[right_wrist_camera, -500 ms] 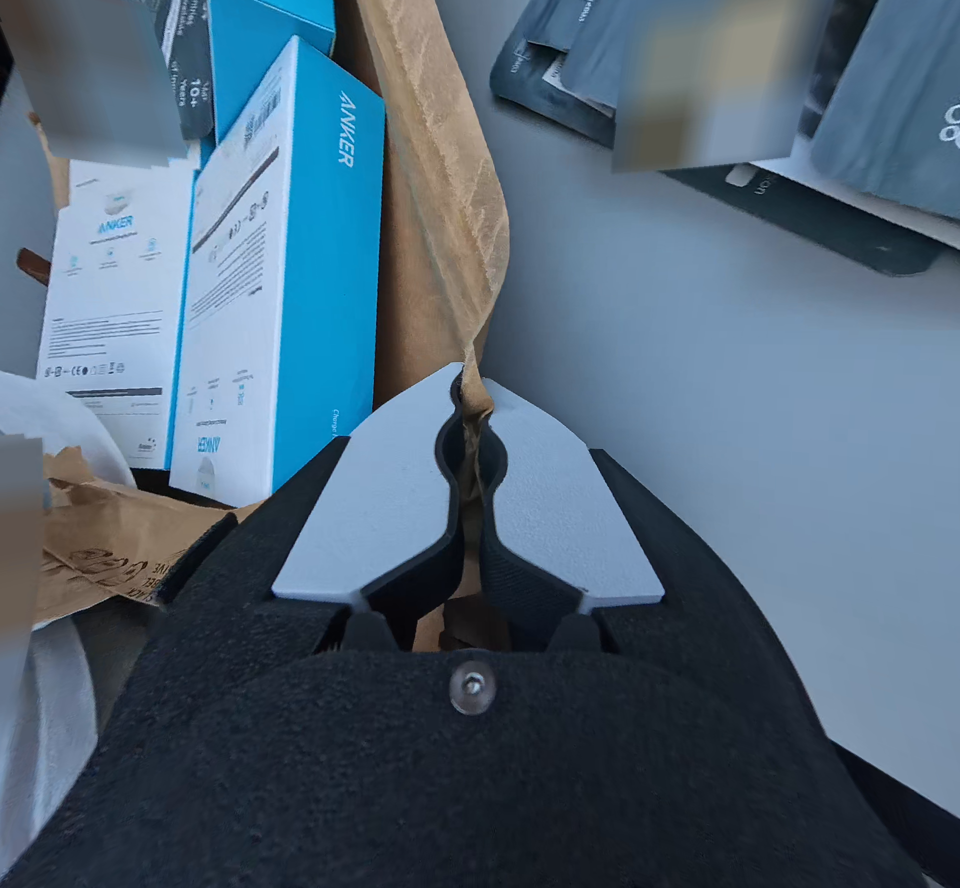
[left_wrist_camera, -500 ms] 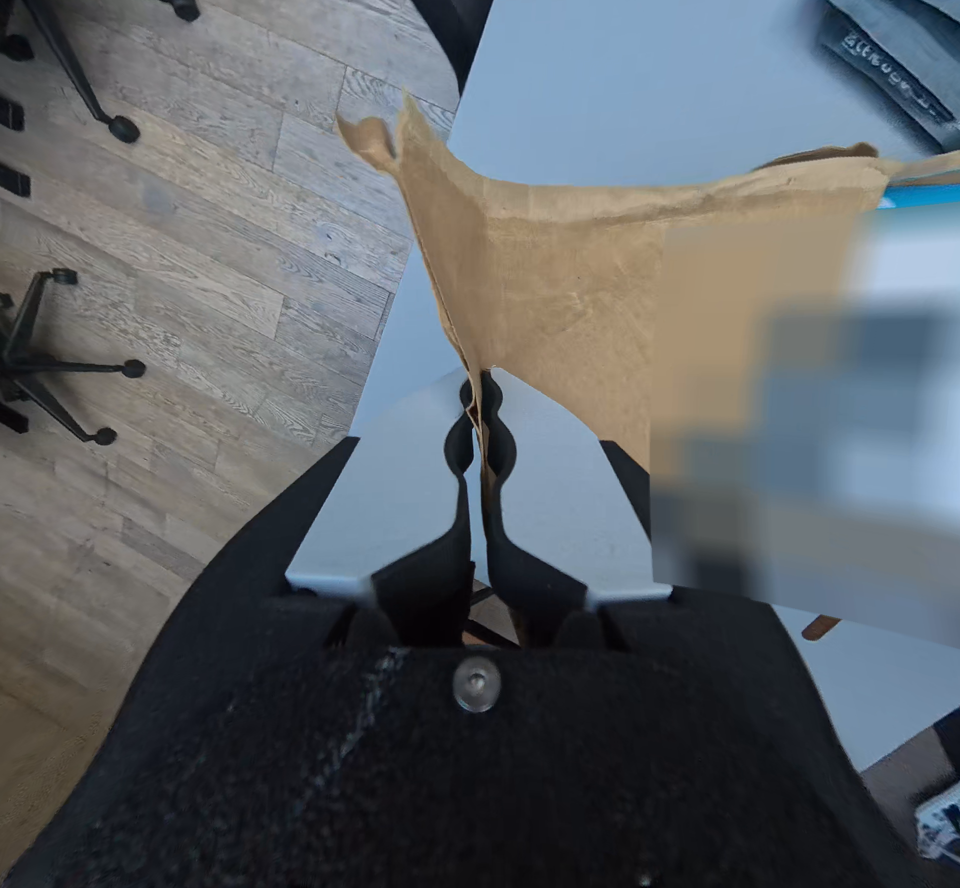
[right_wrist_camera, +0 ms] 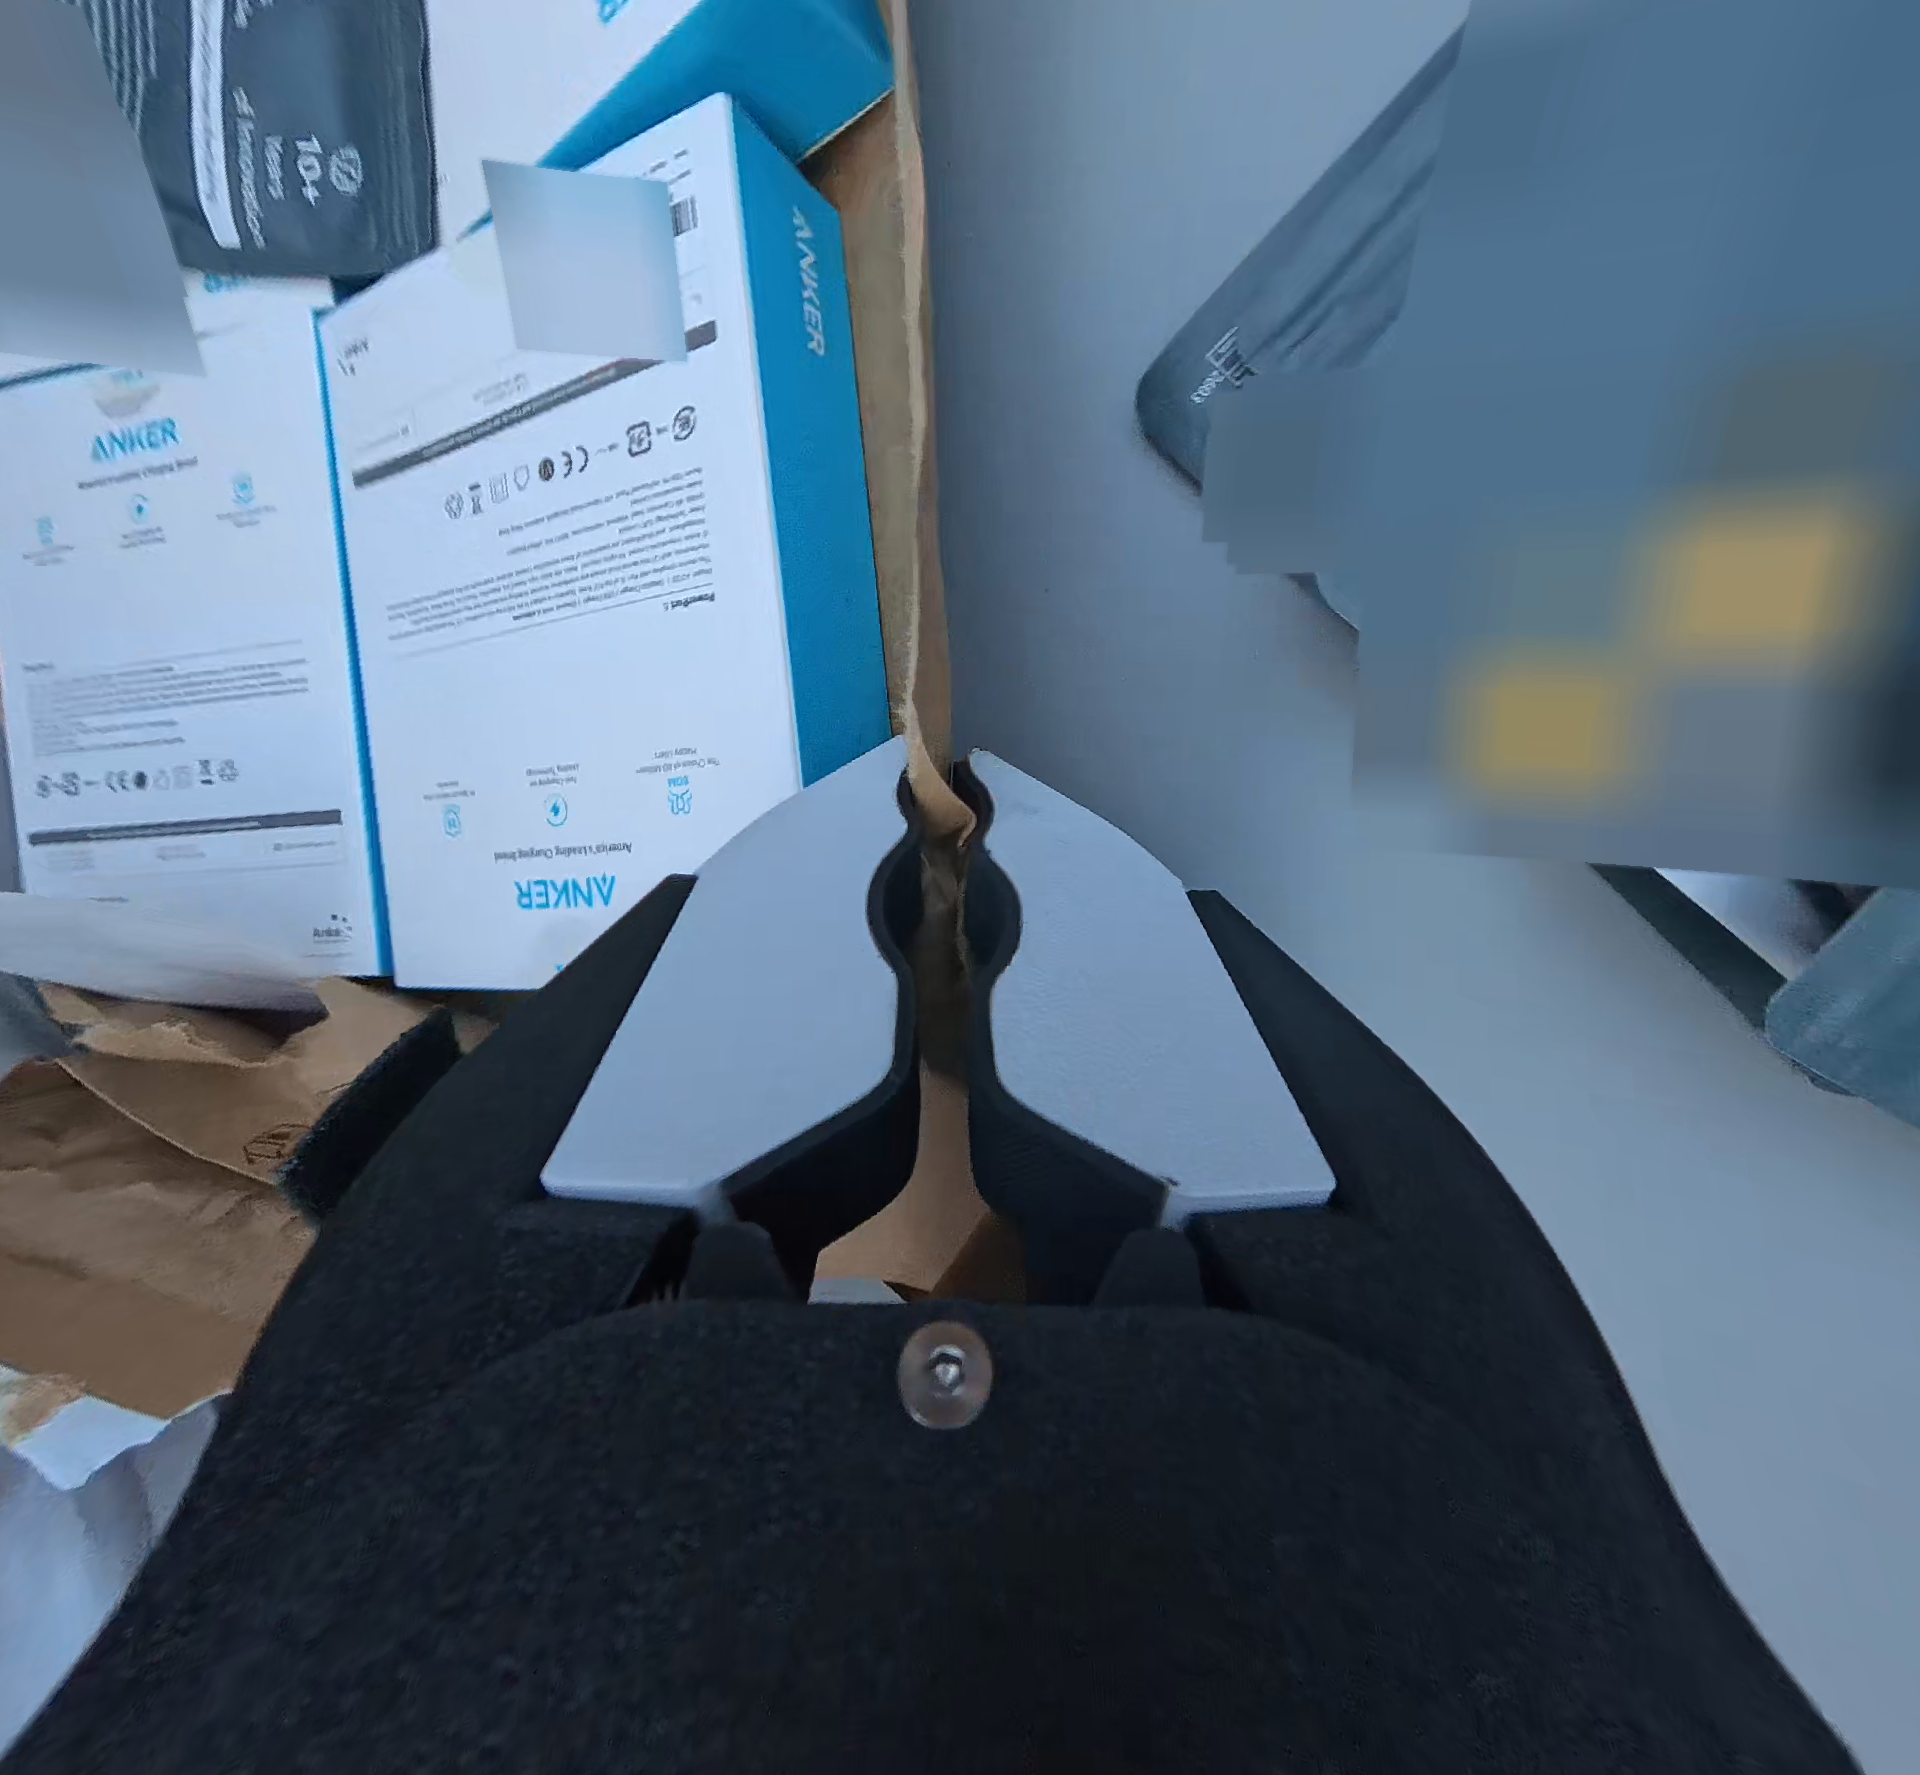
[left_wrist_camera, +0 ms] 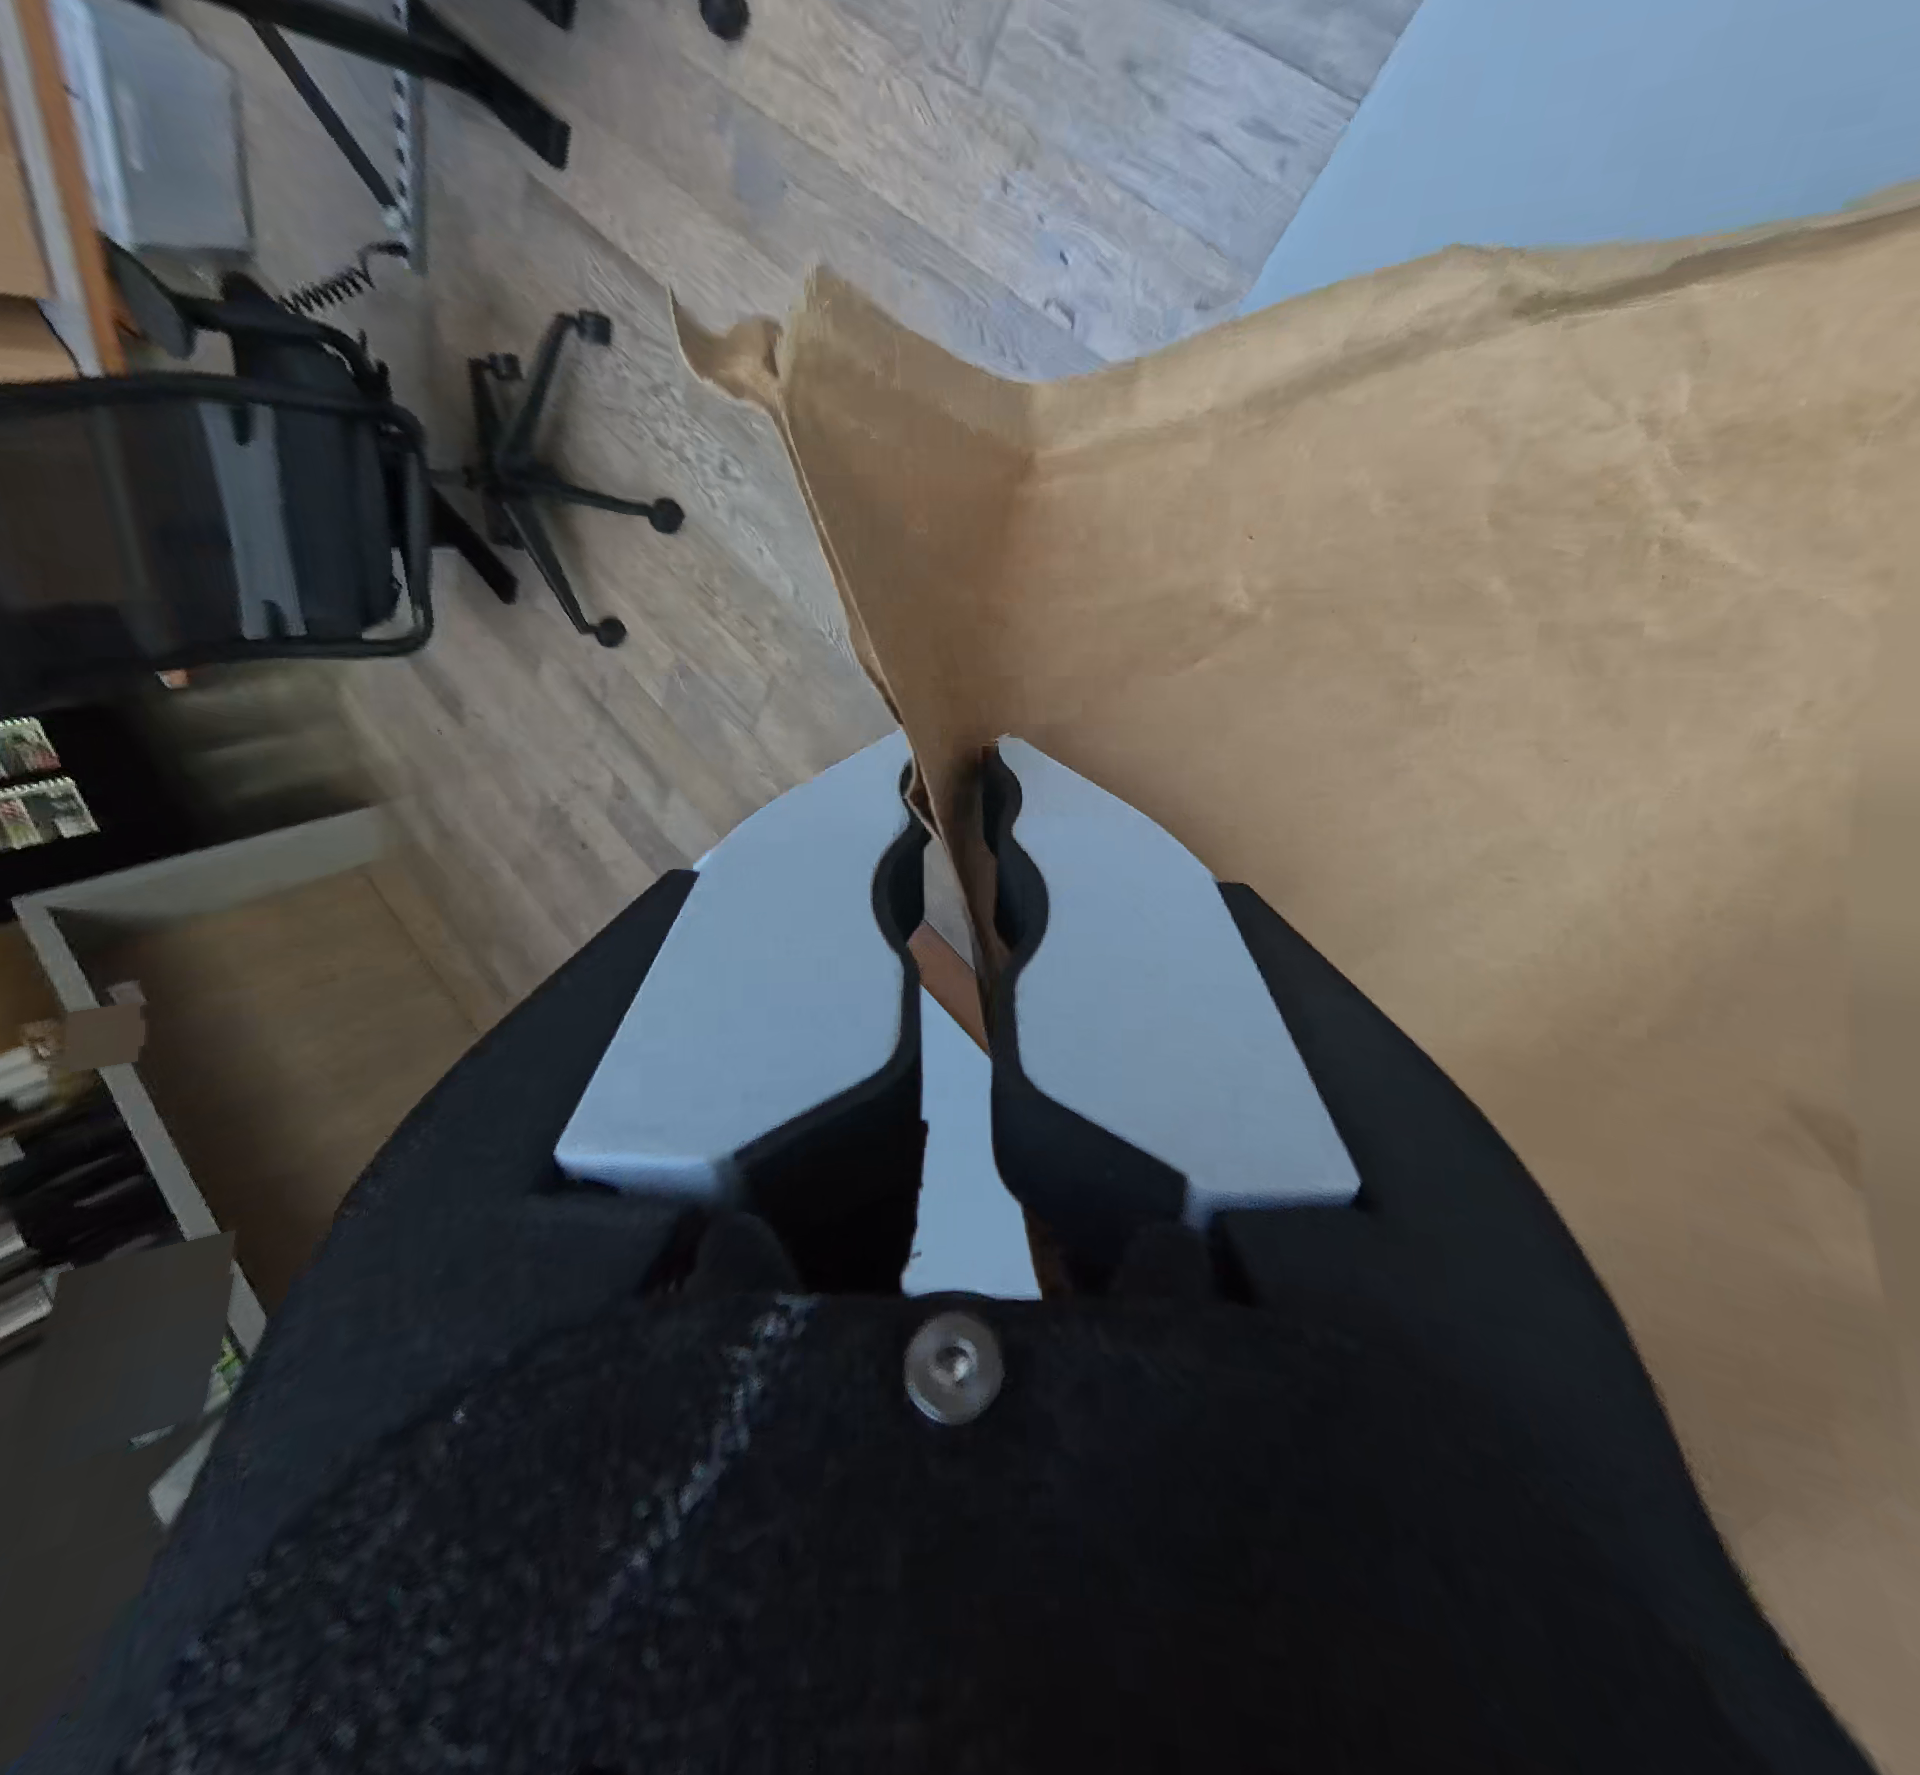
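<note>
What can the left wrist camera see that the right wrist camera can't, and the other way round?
Only the left wrist view shows the wooden floor, the office chair bases and a shelf at the left edge. Only the right wrist view shows the white and blue boxes inside the bag and the dark grey pouches on the table. Both show a tool, left tool and right tool, shut on an edge of the brown paper bag, with the pale table behind.
</note>
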`<control>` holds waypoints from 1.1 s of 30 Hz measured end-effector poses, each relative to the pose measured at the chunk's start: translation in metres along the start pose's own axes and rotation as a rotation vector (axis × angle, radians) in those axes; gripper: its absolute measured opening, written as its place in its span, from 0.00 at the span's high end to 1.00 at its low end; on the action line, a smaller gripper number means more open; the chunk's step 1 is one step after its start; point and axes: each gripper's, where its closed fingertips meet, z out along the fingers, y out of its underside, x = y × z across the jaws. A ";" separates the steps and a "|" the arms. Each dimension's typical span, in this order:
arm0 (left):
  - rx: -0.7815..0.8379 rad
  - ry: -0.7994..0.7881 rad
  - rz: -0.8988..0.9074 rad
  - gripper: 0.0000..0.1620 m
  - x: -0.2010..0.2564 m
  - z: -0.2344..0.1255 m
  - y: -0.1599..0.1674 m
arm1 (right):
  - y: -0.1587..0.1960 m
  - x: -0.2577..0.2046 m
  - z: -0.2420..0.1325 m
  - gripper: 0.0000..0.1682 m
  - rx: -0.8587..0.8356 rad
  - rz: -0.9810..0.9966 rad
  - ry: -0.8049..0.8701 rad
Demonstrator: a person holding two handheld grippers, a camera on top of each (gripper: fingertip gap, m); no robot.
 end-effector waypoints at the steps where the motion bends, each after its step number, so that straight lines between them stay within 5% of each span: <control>1: 0.049 0.001 -0.014 0.90 -0.007 -0.012 -0.007 | 0.001 -0.004 0.004 0.97 -0.019 -0.035 0.026; 3: 0.116 0.056 -0.126 0.73 -0.020 -0.042 -0.016 | 0.001 -0.008 0.005 0.90 -0.004 -0.073 0.069; 5: 0.172 0.130 -0.219 0.66 -0.025 -0.079 -0.018 | 0.002 -0.010 -0.001 0.76 0.031 -0.031 0.068; 11: 0.407 0.106 -0.276 0.72 0.000 -0.213 0.011 | -0.011 -0.005 -0.062 0.67 0.233 0.009 0.118; 17: 0.547 0.178 -0.519 0.74 0.113 -0.313 0.092 | -0.039 -0.078 -0.085 0.67 0.342 -0.324 0.010; 22: 0.582 0.173 -0.715 0.77 0.232 -0.361 0.147 | -0.046 -0.144 -0.092 0.71 0.442 -0.492 -0.068; 25: 0.513 0.079 -0.669 0.77 0.295 -0.376 0.164 | -0.041 -0.157 -0.086 0.73 0.402 -0.585 -0.054; 28: 0.513 0.123 -0.741 0.77 0.349 -0.390 0.154 | -0.059 -0.141 -0.067 0.65 0.396 -0.799 0.127; 33: 0.553 0.228 -0.892 0.77 0.403 -0.397 0.135 | -0.124 -0.143 -0.044 0.74 0.386 -1.137 0.205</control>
